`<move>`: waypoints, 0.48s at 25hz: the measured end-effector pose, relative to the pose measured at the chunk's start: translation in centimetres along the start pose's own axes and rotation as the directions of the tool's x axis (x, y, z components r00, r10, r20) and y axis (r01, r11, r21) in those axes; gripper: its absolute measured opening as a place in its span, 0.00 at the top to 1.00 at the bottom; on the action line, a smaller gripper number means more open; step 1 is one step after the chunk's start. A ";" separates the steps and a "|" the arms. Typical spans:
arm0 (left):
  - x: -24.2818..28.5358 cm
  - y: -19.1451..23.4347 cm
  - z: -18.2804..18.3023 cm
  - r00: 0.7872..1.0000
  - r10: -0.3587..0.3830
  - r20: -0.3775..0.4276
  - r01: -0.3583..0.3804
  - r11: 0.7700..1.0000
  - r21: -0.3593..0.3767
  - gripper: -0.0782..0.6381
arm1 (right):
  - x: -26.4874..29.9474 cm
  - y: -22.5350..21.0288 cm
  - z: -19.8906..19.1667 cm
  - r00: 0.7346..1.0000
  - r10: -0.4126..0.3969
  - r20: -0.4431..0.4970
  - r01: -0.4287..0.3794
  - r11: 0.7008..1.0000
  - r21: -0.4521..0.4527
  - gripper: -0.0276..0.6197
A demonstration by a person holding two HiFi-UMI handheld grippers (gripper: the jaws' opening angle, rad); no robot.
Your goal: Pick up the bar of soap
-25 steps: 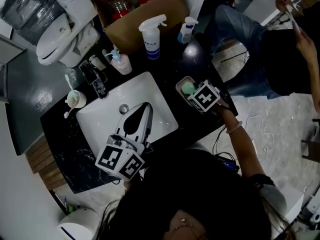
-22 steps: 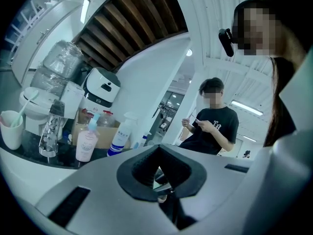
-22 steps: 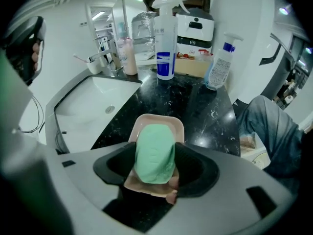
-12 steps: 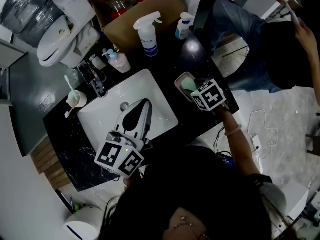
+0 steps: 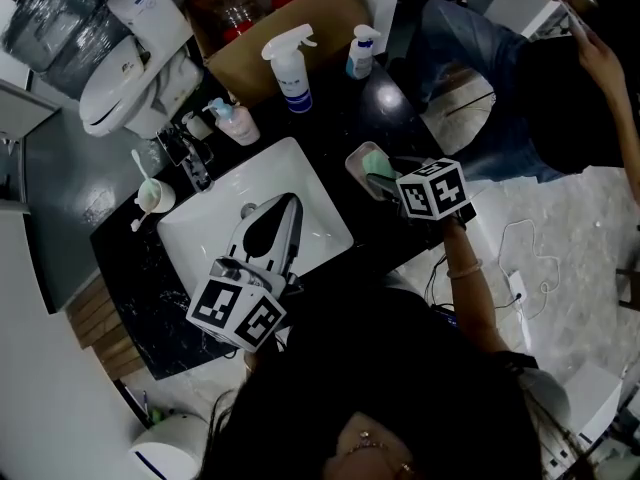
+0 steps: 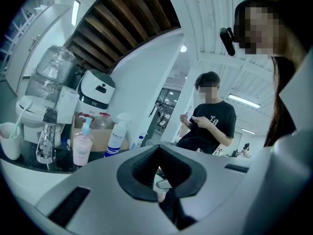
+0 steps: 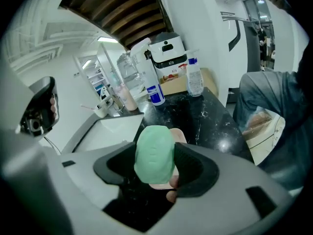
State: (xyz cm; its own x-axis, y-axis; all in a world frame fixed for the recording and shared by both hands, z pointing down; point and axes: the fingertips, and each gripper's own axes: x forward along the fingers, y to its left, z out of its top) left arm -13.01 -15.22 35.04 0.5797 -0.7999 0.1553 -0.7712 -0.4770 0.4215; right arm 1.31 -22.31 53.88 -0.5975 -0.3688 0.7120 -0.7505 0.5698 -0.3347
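Soap bar (image 7: 154, 151) pinched between the right gripper's (image 7: 156, 163) fingers over its pink dish (image 7: 180, 136); looks slick, so it could squirt out onto the table (image 7: 205, 116).

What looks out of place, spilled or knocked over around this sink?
Nothing stands out. The spray bottle and pump bottle stand upright on the counter, and no spill shows. The bar of soap stands on edge only because the right hand-held gripper clamps it at its dish.
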 end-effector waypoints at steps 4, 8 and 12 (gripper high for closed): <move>0.0 -0.2 0.1 1.000 0.004 0.006 -0.004 1.000 0.008 0.88 | -1.3 1.1 0.8 0.997 0.057 0.057 -0.059 0.998 0.035 0.58; 0.1 -0.6 -0.1 1.000 0.005 0.003 -0.005 1.000 0.013 0.88 | -2.7 2.1 1.5 0.988 0.108 0.109 -0.115 0.992 0.057 0.58; 0.2 -0.9 0.0 1.000 0.002 0.003 -0.002 1.000 0.015 0.88 | -3.9 3.0 2.4 0.974 0.162 0.161 -0.176 0.981 0.079 0.58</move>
State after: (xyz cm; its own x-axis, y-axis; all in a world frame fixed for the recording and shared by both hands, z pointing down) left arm -12.16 -14.95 34.69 0.5772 -0.8021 0.1532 -0.7762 -0.4807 0.4080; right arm 0.71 -20.88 48.61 -0.7488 -0.3846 0.5398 -0.6532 0.5665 -0.5025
